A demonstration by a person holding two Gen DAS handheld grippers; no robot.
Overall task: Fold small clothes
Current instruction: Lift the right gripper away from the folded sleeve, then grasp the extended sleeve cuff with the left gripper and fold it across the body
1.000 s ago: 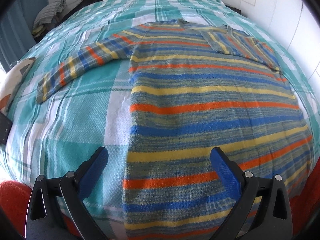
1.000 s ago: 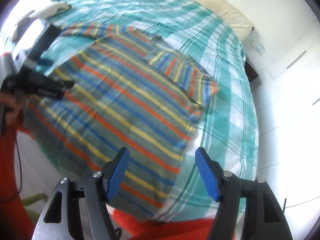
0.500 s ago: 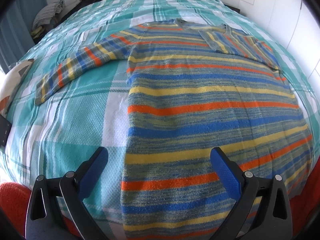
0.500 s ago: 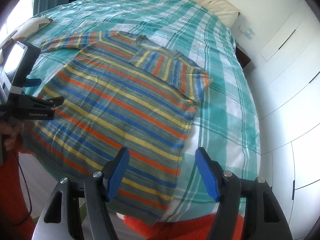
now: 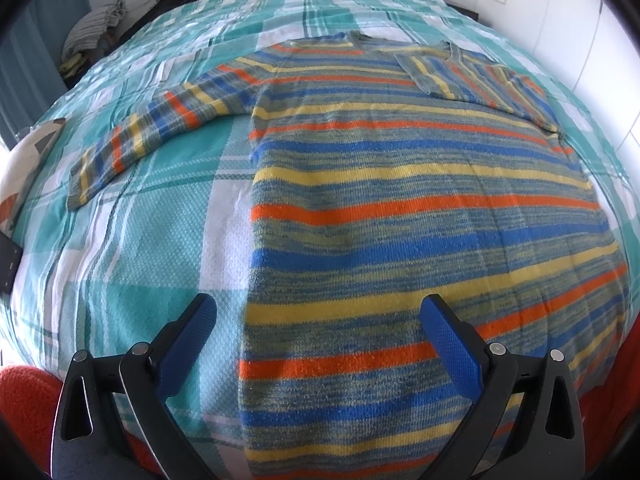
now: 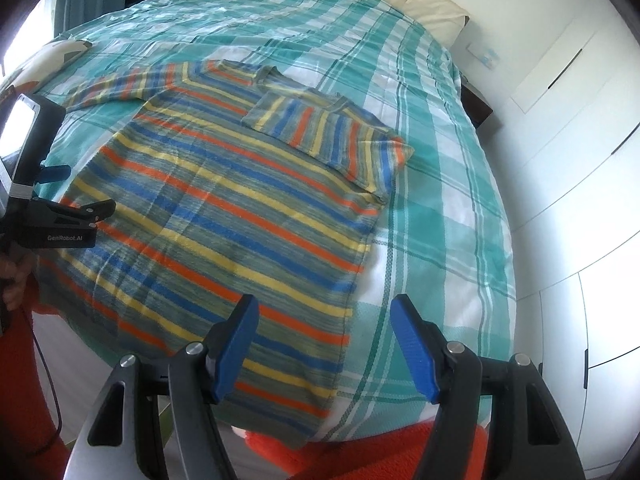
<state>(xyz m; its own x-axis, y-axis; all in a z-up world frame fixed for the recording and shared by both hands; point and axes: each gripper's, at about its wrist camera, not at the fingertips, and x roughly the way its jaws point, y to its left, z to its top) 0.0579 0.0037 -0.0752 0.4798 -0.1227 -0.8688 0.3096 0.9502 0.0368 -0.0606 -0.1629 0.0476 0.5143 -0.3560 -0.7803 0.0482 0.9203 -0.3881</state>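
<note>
striped sweater (image 5: 420,208) lies flat on the plaid bedspread (image 5: 132,264), hem cut off below both views; only the right wrist view shows the left gripper (image 6: 60,192) beside it; both grippers, right gripper (image 6: 324,344) included, gape apart, empty.

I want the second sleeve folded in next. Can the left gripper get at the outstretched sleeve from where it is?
Probably yes: the left gripper is open, and only bare bedspread lies between it and the outstretched sleeve.
</note>
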